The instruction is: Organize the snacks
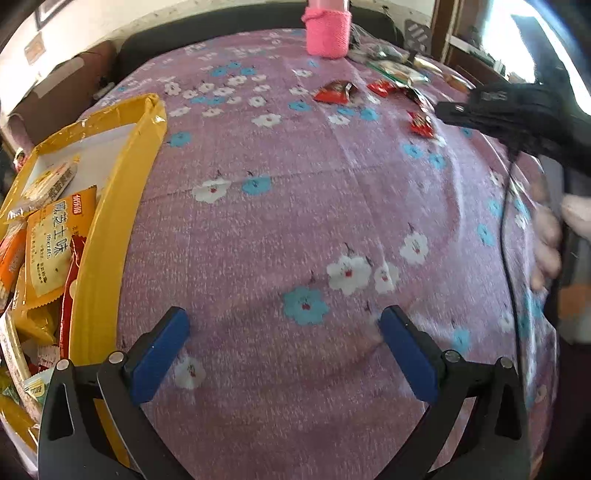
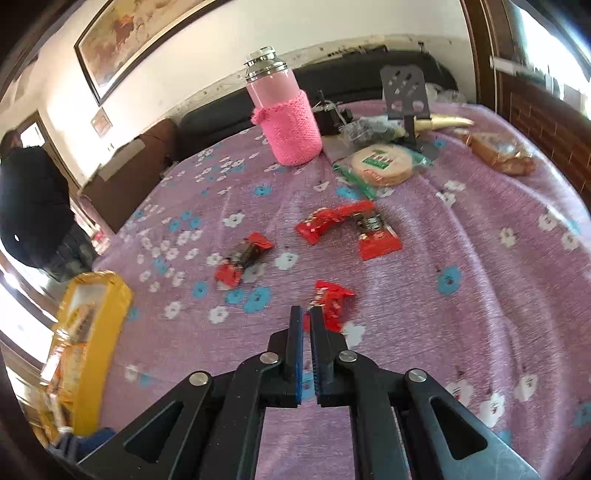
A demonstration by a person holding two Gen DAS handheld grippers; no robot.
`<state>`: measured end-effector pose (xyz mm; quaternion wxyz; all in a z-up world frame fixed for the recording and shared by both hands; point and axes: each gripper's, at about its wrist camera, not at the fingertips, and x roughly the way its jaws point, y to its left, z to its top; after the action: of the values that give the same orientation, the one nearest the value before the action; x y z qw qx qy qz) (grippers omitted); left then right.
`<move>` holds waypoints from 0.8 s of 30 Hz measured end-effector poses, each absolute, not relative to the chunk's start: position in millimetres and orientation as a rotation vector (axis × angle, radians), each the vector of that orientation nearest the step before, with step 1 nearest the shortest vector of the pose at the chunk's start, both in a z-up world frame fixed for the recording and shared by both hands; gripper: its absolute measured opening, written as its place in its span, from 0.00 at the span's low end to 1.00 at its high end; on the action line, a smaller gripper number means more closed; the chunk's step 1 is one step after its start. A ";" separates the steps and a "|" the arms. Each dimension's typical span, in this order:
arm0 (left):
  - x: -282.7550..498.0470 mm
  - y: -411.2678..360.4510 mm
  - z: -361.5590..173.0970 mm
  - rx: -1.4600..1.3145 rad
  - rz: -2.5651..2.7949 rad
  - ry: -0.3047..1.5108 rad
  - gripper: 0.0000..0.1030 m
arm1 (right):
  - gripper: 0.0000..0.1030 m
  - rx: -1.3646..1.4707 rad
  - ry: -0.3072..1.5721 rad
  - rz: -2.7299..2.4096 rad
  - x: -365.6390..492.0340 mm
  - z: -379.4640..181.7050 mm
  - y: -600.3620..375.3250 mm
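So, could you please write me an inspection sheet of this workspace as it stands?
Surface: purple flowered cloth, wrinkled.
Job's things: four red foil snack packets loose on the cloth; yellow cardboard box holding packets.
Clutter: pink knit-sleeved bottle, round wafer pack, grey phone stand.
Grippers: left gripper open and holding nothing; right gripper shut just short of the nearest packet.
Cables: thin black cable along the cloth's right edge.
Surroundings: framed painting; dark-clothed person.

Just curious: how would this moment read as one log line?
left gripper open, empty | right gripper shut by red packet | yellow box part-filled
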<state>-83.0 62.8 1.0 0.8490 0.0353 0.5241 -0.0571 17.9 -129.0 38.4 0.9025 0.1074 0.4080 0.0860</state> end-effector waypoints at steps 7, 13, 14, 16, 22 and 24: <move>-67.0 66.3 57.0 0.123 -0.134 0.990 0.63 | 0.30 0.228 0.894 0.110 50.7 16.7 -128.9; 3.2 45.8 71.0 0.167 -0.199 0.970 0.63 | 0.19 0.113 0.880 0.096 55.7 8.5 -109.7; 18.3 39.6 68.6 0.182 -0.216 0.970 0.63 | 0.19 0.109 0.879 0.105 54.6 8.4 -109.7; 42.0 25.9 62.9 0.207 -0.234 0.972 0.63 | 0.18 0.119 0.883 0.131 52.8 8.9 -113.3; 102.5 -19.1 35.9 0.332 -0.279 0.964 0.63 | 0.18 0.295 0.876 0.162 48.5 20.6 -149.1; 116.0 -27.6 28.0 0.361 -0.288 0.969 0.63 | 0.18 0.332 0.864 0.167 46.8 24.6 -156.7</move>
<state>116.0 -27.6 28.0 0.8595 0.1720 0.4614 -0.1373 46.8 -156.7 24.6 0.8914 0.1601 0.4163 0.0803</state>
